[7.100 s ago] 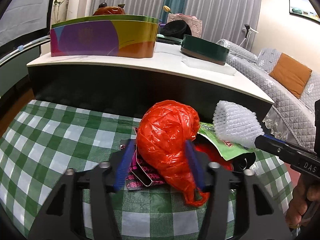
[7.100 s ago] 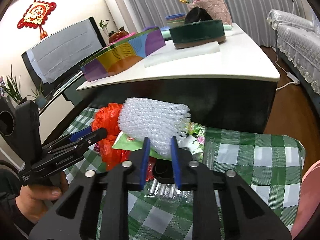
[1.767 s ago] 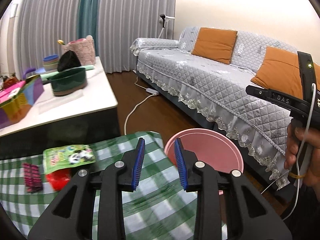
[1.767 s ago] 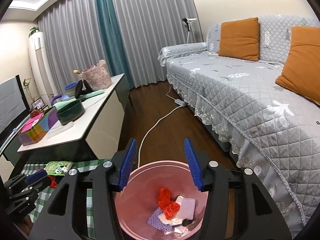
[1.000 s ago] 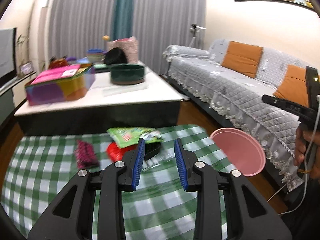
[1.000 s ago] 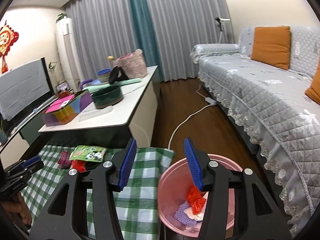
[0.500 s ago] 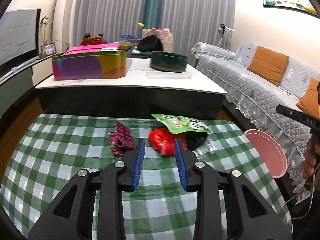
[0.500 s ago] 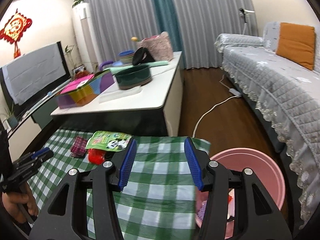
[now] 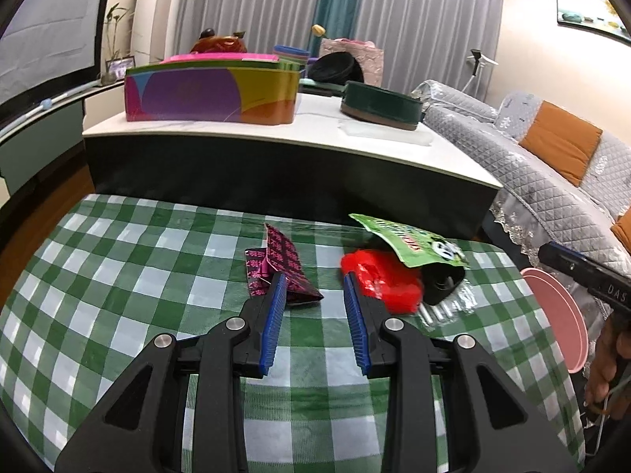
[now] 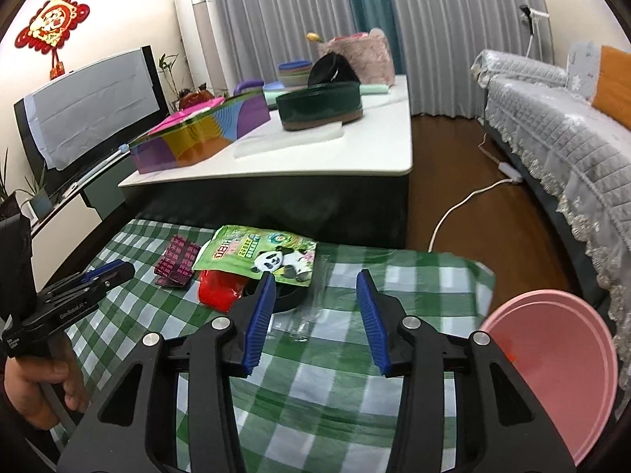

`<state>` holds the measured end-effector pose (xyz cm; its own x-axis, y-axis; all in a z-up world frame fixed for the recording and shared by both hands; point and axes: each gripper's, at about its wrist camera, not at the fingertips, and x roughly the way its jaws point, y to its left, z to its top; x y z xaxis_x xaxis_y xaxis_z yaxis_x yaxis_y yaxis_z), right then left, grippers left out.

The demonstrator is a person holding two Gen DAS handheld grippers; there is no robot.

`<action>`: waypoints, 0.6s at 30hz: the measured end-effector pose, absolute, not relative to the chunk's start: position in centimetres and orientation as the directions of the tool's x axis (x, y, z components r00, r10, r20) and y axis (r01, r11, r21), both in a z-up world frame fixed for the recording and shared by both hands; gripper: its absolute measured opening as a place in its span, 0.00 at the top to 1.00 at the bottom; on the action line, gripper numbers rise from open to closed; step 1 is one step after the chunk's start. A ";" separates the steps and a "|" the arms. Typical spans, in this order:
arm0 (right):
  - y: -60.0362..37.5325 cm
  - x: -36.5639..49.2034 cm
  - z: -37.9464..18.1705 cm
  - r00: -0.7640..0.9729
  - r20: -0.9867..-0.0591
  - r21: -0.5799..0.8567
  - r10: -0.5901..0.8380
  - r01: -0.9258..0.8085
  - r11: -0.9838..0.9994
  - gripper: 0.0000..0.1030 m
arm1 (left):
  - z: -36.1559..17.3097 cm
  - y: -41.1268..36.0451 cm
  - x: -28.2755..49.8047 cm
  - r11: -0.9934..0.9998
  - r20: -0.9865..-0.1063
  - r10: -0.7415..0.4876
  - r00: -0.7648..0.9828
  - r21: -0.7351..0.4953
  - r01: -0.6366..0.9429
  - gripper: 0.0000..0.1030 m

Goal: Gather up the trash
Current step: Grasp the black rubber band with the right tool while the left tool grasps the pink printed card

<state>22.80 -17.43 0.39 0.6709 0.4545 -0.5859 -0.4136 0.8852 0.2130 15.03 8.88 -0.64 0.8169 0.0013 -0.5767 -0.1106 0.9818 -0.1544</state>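
Note:
On the green checked cloth (image 9: 118, 276) lies a small pile of trash. It holds a magenta wrapper (image 9: 284, 264), a red wrapper (image 9: 378, 280), a green panda bag (image 9: 410, 242), a black item (image 9: 441, 280) and clear plastic (image 9: 445, 307). My left gripper (image 9: 314, 278) is open and empty, its tips just short of the magenta and red wrappers. My right gripper (image 10: 314, 276) hovers over the clear plastic (image 10: 311, 315), near the panda bag (image 10: 260, 254). Its jaws are closing with nothing between them. The pink bin (image 10: 552, 374) stands at the cloth's right end.
Behind the cloth stands a white-topped table (image 9: 276, 134) with a colourful box (image 9: 209, 94) and a green round tin (image 9: 378, 104). A grey sofa (image 10: 552, 134) runs along the right, with a power cord (image 10: 465, 205) on the wooden floor. A hand (image 10: 35, 390) holds the left gripper (image 10: 98, 276).
Both grippers have swung away from the pink bin and come down closer to the trash pile on the cloth. The right jaws have narrowed a little.

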 end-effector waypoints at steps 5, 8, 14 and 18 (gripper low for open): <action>-16.2 24.6 -1.6 0.622 -0.612 0.272 0.489 -0.415 0.868 0.58 | -1.5 9.5 16.2 0.978 -0.588 0.015 0.809 -0.160 -0.135 0.70; -15.3 25.8 -3.0 0.593 -0.634 0.293 0.495 -0.408 0.865 0.58 | -1.9 9.8 17.0 0.975 -0.596 0.018 0.803 -0.168 -0.146 0.70; -13.8 27.7 -5.4 0.547 -0.673 0.310 0.498 -0.402 0.862 0.58 | -2.6 10.6 18.2 0.969 -0.608 0.020 0.794 -0.185 -0.166 0.67; -13.2 28.6 -6.0 0.530 -0.680 0.325 0.507 -0.402 0.856 0.58 | -3.1 10.8 18.8 0.966 -0.616 0.017 0.787 -0.194 -0.173 0.67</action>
